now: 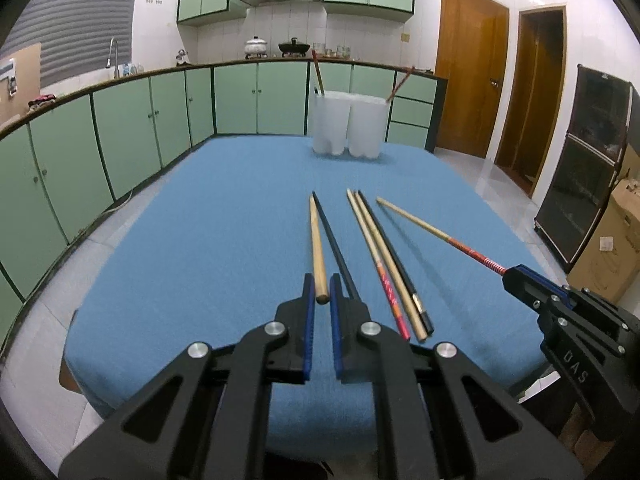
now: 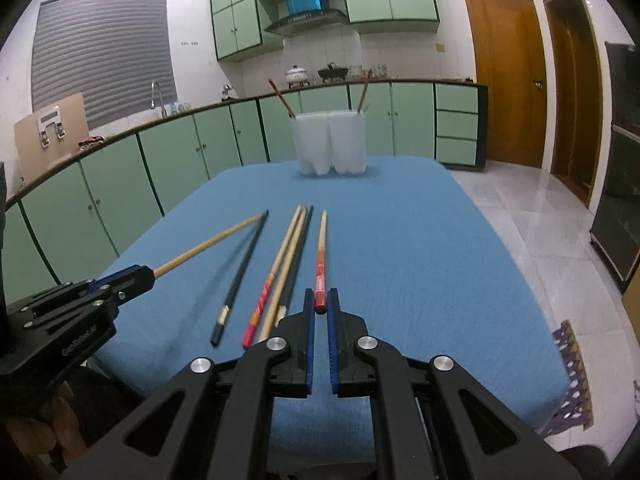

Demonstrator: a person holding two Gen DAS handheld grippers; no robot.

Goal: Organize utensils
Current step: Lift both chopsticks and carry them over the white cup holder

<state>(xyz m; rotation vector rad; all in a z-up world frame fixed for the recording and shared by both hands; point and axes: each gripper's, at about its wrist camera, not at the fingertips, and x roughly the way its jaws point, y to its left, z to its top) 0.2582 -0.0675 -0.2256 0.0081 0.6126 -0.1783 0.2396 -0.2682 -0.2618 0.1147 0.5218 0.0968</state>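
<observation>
While both tools are carrying a stick by its butt end only, your main risk is pivot: the long free length can swing or slip in the pads, and the tip may then miss the holder mouth or clip its rim.

Left tool (image 1: 322, 294): clenched on the plain pale wooden chopstick (image 1: 317, 246), gripped at the thick end, tip pointing away and clear of the blue cloth-covered surface (image 1: 200, 240). Right tool (image 2: 321, 300): clenched on the wooden chopstick with the red patterned handle (image 2: 321, 268), same end grip, shaft raised off the cloth.

Second risk: the loose black chopstick (image 1: 340, 252) lies just beside the left tool, so a low pass could drag it. Just right of it, a bundle of three chopsticks, red-handled, plain wood and black (image 1: 384, 264), lies on the cloth touching side by side; a nudge would scatter them.

Far end: the white translucent twin-cup utensil holder (image 1: 347, 126) stands upright with a chopstick leaning in each cup. Those leaning sticks narrow the opening, so a tilted entry could knock them or tip the holder.
</observation>
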